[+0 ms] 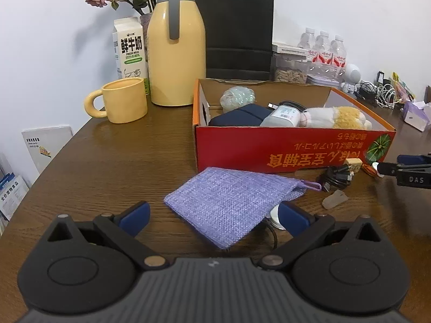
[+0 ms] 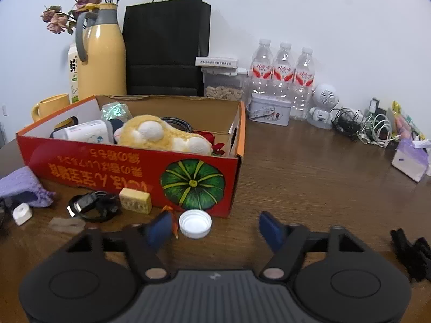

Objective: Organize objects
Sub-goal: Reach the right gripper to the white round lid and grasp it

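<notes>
A red cardboard box (image 1: 285, 148) (image 2: 107, 172) on the wooden table holds a plush toy (image 2: 161, 134), a white bottle (image 1: 282, 115), a dark pouch (image 1: 242, 114) and other items. A purple knitted cloth (image 1: 229, 202) lies in front of the box, between the fingers of my open left gripper (image 1: 212, 215). My right gripper (image 2: 215, 227) is open and empty; a white bottle cap (image 2: 195, 224) lies just ahead between its fingertips. A black cable (image 2: 94, 206), a beige block (image 2: 135, 200), a small white object (image 2: 22, 213) and a clear wrapper (image 2: 66, 224) lie along the box front.
A yellow jug (image 1: 176, 51), yellow mug (image 1: 124, 103), milk carton (image 1: 130, 48), black paper bag (image 1: 237, 32) and dried flowers stand behind the box. Water bottles (image 2: 282, 78), a tin (image 2: 269, 110), a white robot speaker (image 2: 322, 107), cables (image 2: 371, 129) and tissues (image 2: 410, 158) sit at right.
</notes>
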Motion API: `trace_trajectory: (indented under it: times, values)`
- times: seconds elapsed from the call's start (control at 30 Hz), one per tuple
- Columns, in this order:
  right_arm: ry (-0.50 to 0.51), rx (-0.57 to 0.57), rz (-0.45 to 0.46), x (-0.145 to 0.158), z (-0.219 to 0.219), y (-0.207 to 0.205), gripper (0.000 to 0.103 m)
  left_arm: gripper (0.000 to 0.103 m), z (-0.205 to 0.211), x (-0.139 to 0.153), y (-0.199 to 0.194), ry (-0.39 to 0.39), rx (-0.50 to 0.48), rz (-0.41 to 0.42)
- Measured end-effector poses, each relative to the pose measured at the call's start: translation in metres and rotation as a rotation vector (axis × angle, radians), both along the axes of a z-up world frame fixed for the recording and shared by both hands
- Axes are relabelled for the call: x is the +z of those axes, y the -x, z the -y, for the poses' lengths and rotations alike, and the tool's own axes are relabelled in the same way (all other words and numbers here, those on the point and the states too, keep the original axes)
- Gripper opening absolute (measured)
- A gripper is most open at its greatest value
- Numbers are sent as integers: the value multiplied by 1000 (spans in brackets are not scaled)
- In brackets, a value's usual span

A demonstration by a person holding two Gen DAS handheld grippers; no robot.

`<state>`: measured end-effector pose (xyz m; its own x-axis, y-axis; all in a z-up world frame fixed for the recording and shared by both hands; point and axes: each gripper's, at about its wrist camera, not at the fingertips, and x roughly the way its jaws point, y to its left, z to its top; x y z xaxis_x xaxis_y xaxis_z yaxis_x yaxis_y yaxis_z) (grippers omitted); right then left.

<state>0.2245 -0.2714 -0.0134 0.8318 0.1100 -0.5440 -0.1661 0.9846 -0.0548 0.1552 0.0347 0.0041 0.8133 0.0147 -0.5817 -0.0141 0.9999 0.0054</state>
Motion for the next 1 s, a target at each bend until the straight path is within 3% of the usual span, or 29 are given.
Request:
trace_trajectory:
  times: [0.27, 0.37, 0.43, 0.57, 0.8, 1.0]
  values:
    - [-29, 50, -77, -7, -5, -18, 51, 103, -2, 1, -6, 9, 28, 4]
    - [-44, 72, -79, -7, -6, -18, 40, 103, -1, 0, -10, 5, 30, -2]
    - [-48, 87, -77, -7, -7, -17, 27, 103, 0, -2, -12, 1, 26, -9]
    - [-54, 86, -73, -6, -7, -16, 27, 103, 1, -4, -16, -4, 15, -19]
    - [-45, 44, 15, 1, -3, -2, 27, 103, 1, -3, -34, -13, -48, -29]
    - [-27, 1, 49, 4, -2, 6, 27, 103, -7, -19, -56, 46, -55, -73]
